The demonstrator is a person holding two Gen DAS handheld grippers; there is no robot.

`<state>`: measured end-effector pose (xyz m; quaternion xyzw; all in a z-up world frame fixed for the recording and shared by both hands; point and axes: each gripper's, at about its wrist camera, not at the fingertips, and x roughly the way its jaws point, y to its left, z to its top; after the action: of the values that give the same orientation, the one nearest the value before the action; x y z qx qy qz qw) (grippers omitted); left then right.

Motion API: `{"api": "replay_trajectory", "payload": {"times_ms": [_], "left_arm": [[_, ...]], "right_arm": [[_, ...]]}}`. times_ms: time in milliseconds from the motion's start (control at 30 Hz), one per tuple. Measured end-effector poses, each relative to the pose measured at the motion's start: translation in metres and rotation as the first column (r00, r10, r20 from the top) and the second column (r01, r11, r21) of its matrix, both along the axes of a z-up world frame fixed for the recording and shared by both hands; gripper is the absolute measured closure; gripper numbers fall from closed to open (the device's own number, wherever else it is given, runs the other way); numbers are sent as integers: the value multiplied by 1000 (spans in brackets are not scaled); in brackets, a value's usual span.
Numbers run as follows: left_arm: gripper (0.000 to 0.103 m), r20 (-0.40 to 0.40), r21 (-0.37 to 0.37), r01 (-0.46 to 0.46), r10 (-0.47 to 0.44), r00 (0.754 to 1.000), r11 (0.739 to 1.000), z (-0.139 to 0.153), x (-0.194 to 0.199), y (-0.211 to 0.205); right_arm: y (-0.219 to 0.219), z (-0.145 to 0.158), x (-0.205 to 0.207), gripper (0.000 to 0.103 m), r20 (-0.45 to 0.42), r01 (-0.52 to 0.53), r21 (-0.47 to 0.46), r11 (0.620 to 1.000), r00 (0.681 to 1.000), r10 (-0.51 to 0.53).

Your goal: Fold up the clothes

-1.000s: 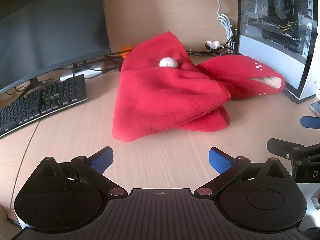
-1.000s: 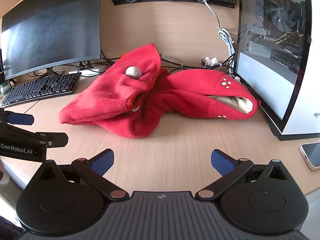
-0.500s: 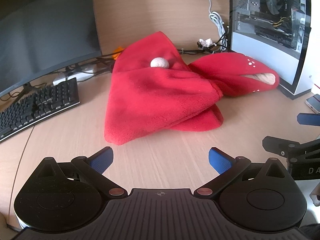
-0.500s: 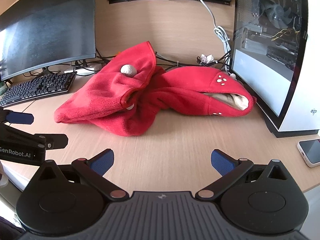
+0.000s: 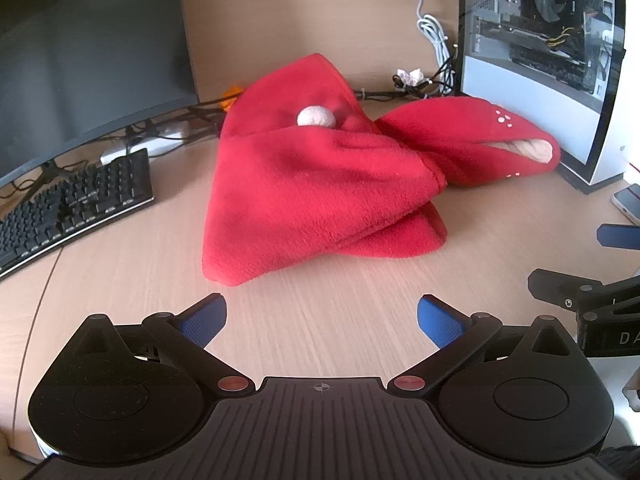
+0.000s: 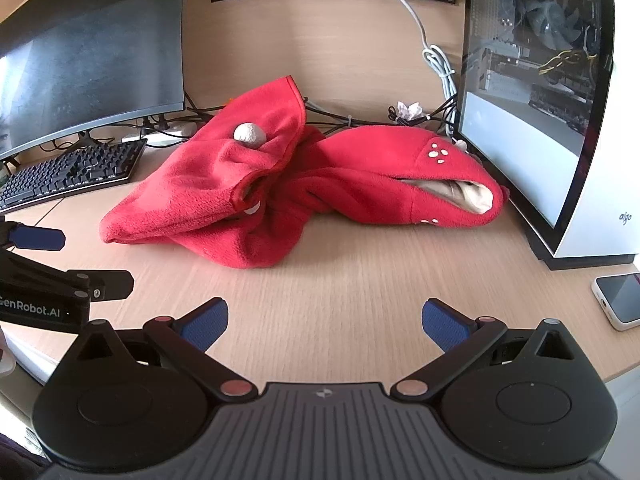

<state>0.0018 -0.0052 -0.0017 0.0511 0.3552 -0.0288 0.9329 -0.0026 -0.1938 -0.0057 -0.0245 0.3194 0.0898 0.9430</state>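
Observation:
A crumpled red fleece garment [image 5: 320,196] [image 6: 224,196] lies bunched on the wooden desk [image 5: 320,320], with a pale pompom [image 5: 316,116] on top and a cream-lined hood opening [image 6: 456,194] at its right end. My left gripper [image 5: 322,318] hovers open just short of the garment's near corner, nothing between its blue pads. My right gripper [image 6: 325,322] is open too, over bare desk in front of the garment. Each gripper shows at the edge of the other's view.
A black keyboard [image 5: 76,204] and a curved monitor [image 5: 88,48] stand at the left. A glass-sided PC case [image 6: 552,100] stands at the right, cables [image 6: 440,68] run behind, and a phone [image 6: 618,300] lies near the desk's right edge.
Both views have shifted slightly; the garment sits a little more leftward in each frame. The garment itself has not moved and both grippers stay open.

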Motion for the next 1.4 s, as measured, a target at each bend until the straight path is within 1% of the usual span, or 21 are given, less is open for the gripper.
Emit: {"api": "replay_trajectory", "payload": {"times_ms": [767, 1400], "left_arm": [[0, -16, 4, 5, -4, 1000, 1000, -3, 0, -2], [0, -35, 4, 0, 0, 999, 1000, -5, 6, -3]], "right_arm": [[-3, 0, -1, 0, -6, 8, -7, 1000, 1000, -8], [-14, 0, 8, 0, -32, 21, 19, 1000, 999, -20]]}}
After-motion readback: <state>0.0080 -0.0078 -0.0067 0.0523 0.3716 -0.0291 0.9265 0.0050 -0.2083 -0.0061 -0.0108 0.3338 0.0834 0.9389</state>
